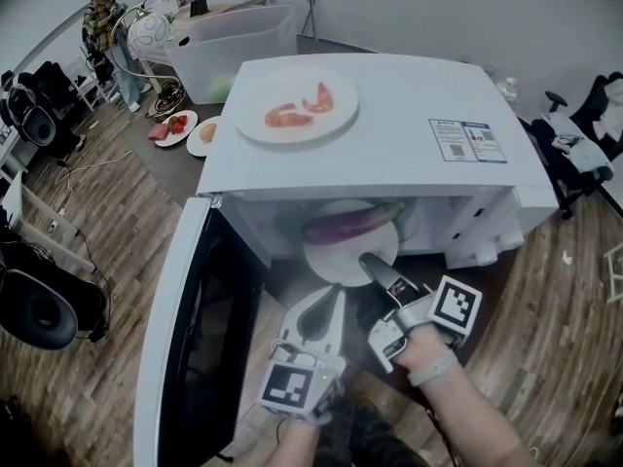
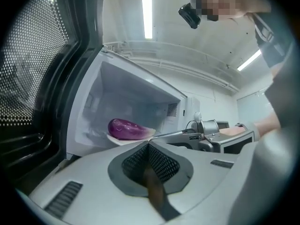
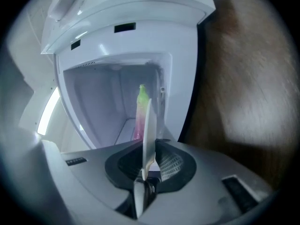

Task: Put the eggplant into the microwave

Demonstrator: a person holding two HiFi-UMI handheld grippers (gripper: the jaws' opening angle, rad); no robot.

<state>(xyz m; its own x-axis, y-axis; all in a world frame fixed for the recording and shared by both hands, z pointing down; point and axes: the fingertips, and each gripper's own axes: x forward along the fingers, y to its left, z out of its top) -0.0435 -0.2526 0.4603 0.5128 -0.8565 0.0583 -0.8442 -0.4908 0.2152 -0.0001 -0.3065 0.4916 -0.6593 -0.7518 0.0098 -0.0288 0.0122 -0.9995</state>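
Observation:
A purple eggplant [image 1: 350,224] with a green stem lies on a white plate [image 1: 336,258] just inside the open white microwave [image 1: 389,144]. My right gripper [image 1: 374,265] is shut on the plate's near rim. In the right gripper view the plate [image 3: 149,125] stands edge-on between the jaws of that gripper [image 3: 151,143], with the eggplant [image 3: 138,123] behind it. My left gripper [image 1: 326,305] hangs shut and empty below the plate, left of the right one. The left gripper view shows this gripper [image 2: 149,143], the eggplant [image 2: 125,129] and the right gripper's fingers [image 2: 176,135] at the plate.
The microwave door [image 1: 190,348] swings open to the left, close beside my left gripper. A plate of red food [image 1: 295,105] sits on top of the microwave. Two small plates [image 1: 175,127], a clear bin [image 1: 234,47], people [image 1: 102,17] and chairs [image 1: 584,134] stand around on the wooden floor.

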